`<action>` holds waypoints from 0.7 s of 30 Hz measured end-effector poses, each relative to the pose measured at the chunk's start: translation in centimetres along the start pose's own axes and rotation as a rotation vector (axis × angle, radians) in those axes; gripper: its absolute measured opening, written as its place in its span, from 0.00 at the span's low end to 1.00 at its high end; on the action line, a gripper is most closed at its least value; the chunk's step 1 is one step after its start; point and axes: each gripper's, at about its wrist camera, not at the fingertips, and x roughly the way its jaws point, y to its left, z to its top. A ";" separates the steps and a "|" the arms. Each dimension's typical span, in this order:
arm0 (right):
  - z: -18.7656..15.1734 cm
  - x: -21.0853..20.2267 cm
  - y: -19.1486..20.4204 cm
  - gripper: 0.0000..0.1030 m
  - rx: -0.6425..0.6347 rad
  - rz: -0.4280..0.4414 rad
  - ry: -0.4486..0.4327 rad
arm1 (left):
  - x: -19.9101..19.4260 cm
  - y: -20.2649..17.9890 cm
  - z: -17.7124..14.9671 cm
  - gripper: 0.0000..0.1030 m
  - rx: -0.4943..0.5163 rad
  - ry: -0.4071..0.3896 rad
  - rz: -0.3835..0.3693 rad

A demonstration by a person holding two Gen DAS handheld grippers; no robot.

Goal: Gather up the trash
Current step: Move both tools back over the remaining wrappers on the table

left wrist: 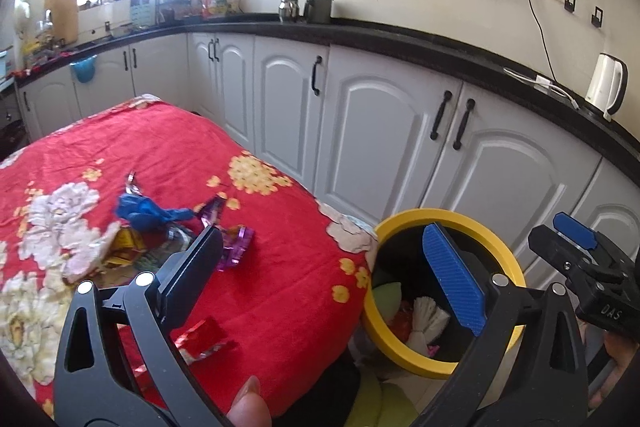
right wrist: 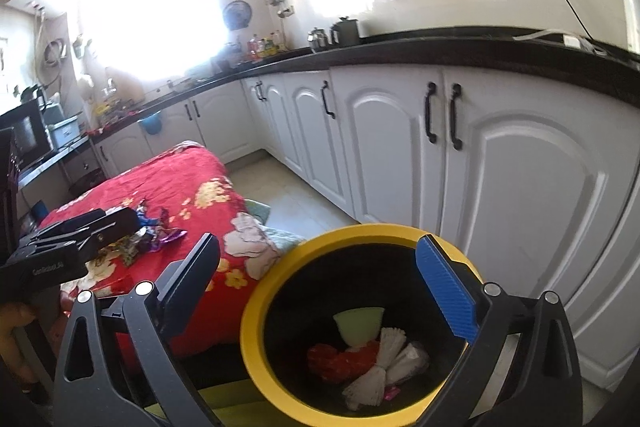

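Observation:
A yellow-rimmed black bin [right wrist: 256,331] stands on the floor beside a table with a red flowered cloth [left wrist: 280,307]. It holds white paper cups, a red wrapper [right wrist: 340,359] and a green piece [right wrist: 360,323]. On the cloth lie a blue crumpled piece [left wrist: 140,213], purple wrappers [left wrist: 236,247], a yellow wrapper [left wrist: 124,251] and a red foil wrapper [left wrist: 204,341]. My left gripper [left wrist: 324,279] is open and empty over the table's near edge. My right gripper [right wrist: 324,283] is open and empty above the bin; it also shows in the left wrist view [left wrist: 576,239].
White cabinets [left wrist: 384,131] under a black counter [left wrist: 440,47] run behind the table and bin. A white kettle [left wrist: 606,83] and a cord sit on the counter at right. Tiled floor [right wrist: 288,195] lies between table and cabinets.

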 end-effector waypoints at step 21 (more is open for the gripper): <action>1.0 1.8 8.8 0.93 -0.149 0.123 0.033 | -3.3 8.0 0.4 0.89 -0.080 -0.074 0.130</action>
